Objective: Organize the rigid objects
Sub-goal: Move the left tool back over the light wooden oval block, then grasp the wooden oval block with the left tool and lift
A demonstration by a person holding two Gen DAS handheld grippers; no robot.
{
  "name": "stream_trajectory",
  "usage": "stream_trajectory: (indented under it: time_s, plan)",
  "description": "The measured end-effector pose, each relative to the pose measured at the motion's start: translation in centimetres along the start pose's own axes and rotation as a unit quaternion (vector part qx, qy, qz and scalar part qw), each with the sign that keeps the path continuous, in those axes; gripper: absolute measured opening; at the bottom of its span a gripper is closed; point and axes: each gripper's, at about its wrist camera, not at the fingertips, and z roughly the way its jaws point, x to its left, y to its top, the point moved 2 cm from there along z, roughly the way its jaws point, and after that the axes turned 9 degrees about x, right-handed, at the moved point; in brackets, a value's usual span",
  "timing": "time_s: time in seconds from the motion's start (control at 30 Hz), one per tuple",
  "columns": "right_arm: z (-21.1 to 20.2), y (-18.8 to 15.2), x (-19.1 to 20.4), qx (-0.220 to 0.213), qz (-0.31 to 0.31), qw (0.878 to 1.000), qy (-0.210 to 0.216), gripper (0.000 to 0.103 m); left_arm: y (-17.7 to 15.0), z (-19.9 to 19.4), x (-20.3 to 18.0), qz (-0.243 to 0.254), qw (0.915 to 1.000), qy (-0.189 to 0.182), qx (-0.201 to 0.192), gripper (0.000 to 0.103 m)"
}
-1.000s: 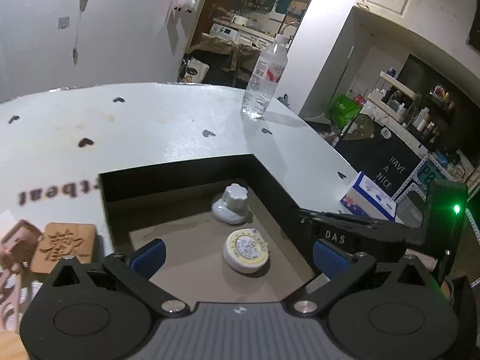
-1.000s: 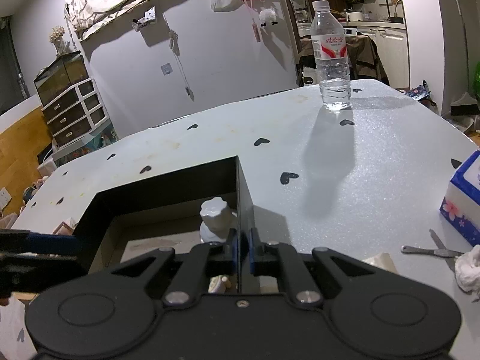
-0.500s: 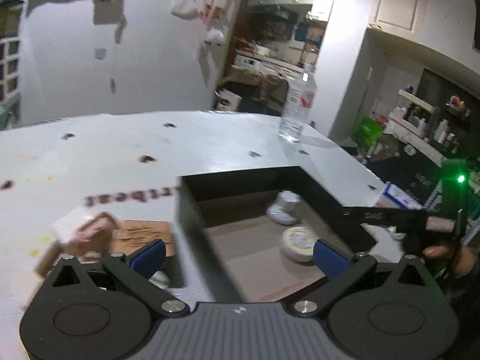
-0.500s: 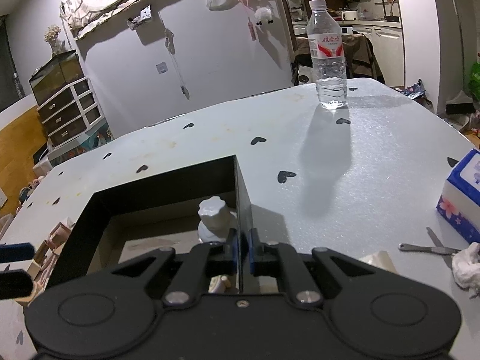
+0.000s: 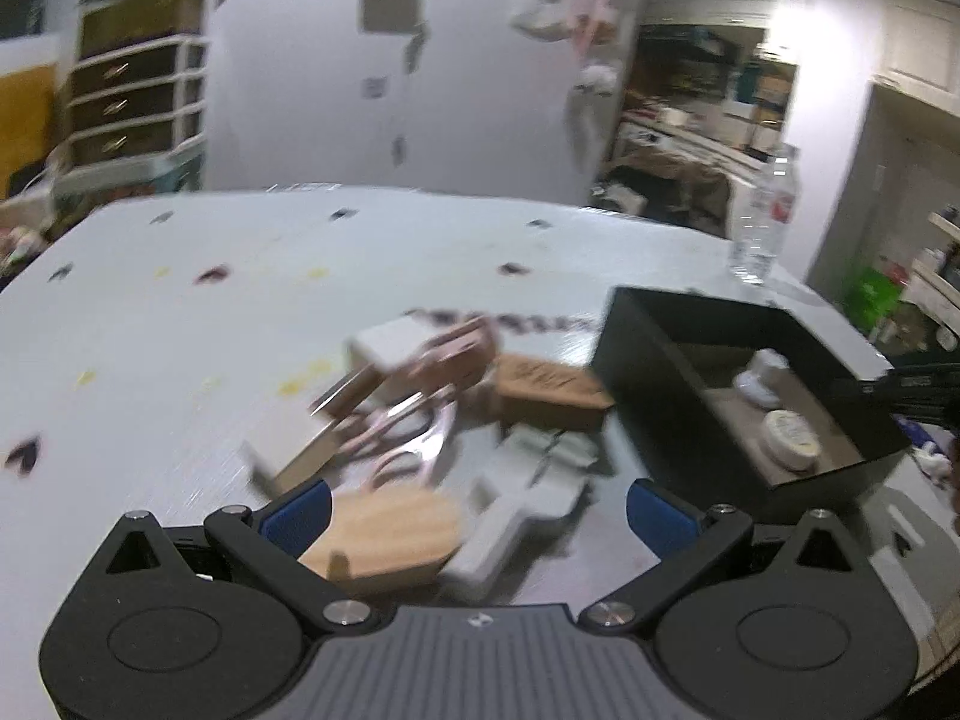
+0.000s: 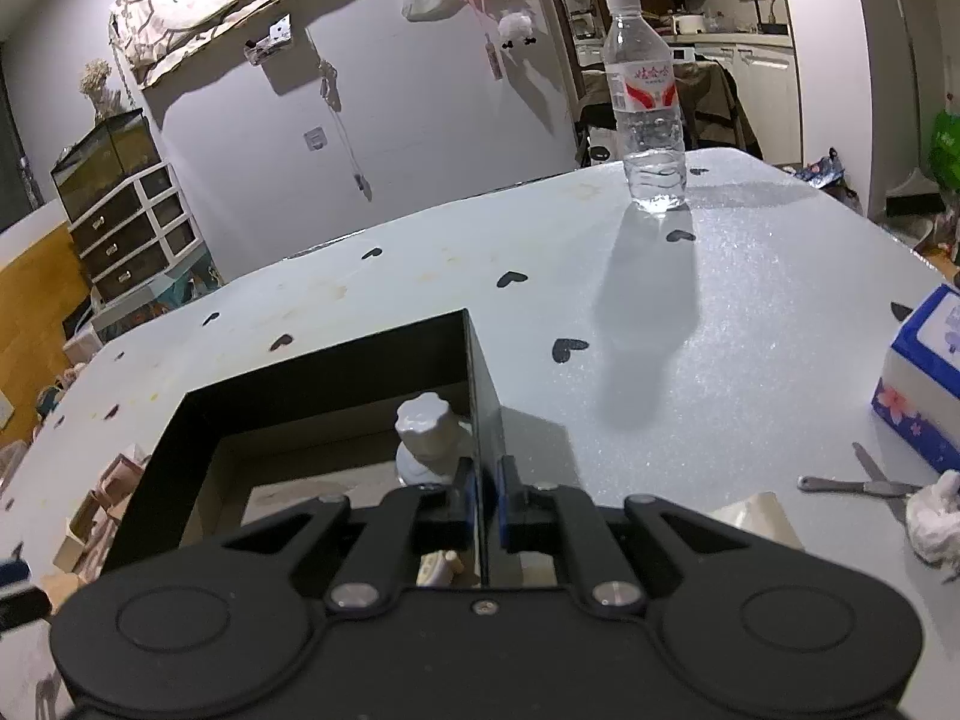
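Black open-top cardboard box [image 5: 654,360] on pale heart-print counter [image 5: 180,330] holds 2 things: white knobbed ceramic piece [image 6: 427,441] & round cream tin [image 5: 789,437]. Right gripper [image 6: 483,495] jaws clamped on box's right wall. Left gripper [image 5: 477,510] jaws wide, empty, above blurred wooden/white pieces [image 5: 432,450] left of box.

1. A clear water bottle [image 6: 647,102] with a red-and-white label is seen upright at the far side of the pale bench [image 6: 750,300], which is printed with small black hearts
2. A blue-and-white tissue box [image 6: 927,372] is found at the right edge
3. Metal scissors [image 6: 864,483] are laid near crumpled white tissue [image 6: 936,525]
4. A drawer unit [image 6: 129,222] is set against the wall
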Motion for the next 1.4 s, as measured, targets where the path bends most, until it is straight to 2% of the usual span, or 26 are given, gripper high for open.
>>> stream_trajectory:
  time_s: [0.3,0.67,0.9,1.13,1.4]
  plan:
    - [0.0,-0.1,0.3,0.002,-0.007,1.0,-0.011,0.007,-1.1,0.2,2.7,-0.082,0.9954,0.048,0.002,0.103]
    - [0.1,-0.1,0.4,0.002,-0.004,1.0,-0.013,0.007,-0.2,2.6,2.5,-0.113,0.9908,0.075,0.01,0.103]
    - [0.1,-0.1,0.4,0.002,-0.003,1.0,-0.012,0.007,-0.6,2.6,3.3,-0.11,0.9885,0.103,0.016,0.103]
    - [0.1,-0.1,0.3,0.001,-0.002,1.0,-0.011,0.007,-1.2,1.7,4.8,-0.097,0.9856,0.139,0.004,0.103]
    - [0.1,-0.2,0.3,0.002,-0.002,1.0,-0.012,0.007,-1.7,1.4,4.7,-0.073,0.9871,0.142,0.011,0.103]
